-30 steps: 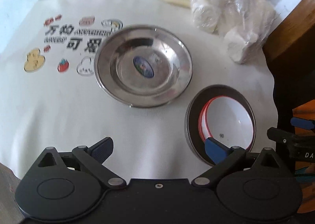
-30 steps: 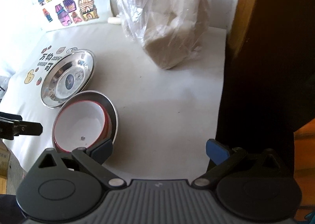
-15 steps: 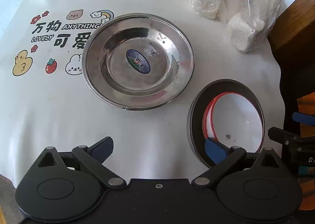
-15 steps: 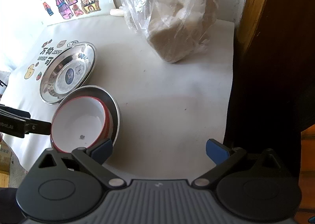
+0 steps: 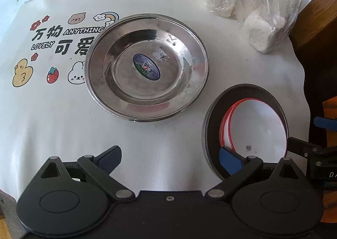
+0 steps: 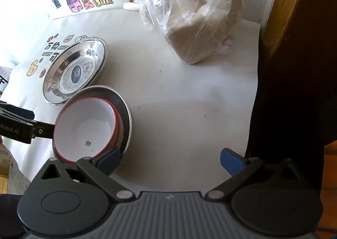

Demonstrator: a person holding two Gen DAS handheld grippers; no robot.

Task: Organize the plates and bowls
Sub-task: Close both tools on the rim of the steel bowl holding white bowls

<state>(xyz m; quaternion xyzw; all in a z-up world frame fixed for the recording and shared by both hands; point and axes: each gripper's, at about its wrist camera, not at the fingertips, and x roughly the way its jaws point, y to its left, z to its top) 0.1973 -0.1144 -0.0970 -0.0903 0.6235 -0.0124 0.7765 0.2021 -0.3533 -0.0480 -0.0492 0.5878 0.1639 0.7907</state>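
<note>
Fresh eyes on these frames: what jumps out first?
The shiny steel plate mid-table, a blue sticker at its centre, lying partly over the cartoon print on the cloth. To its right near the table edge, red-rimmed white bowls nest in a metal dish. Behind, a plastic bag of white lumps.

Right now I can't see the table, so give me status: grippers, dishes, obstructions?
Left gripper open, empty. Right gripper open, empty. White bowls nested in metal bowl; steel plates stacked beside. Plastic bag behind, clear of dishes.

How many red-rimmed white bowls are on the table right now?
2, as far as the red rims show: two red-rimmed white bowls nested together inside the metal bowl, right of the steel plates. More could be hidden beneath them.
</note>
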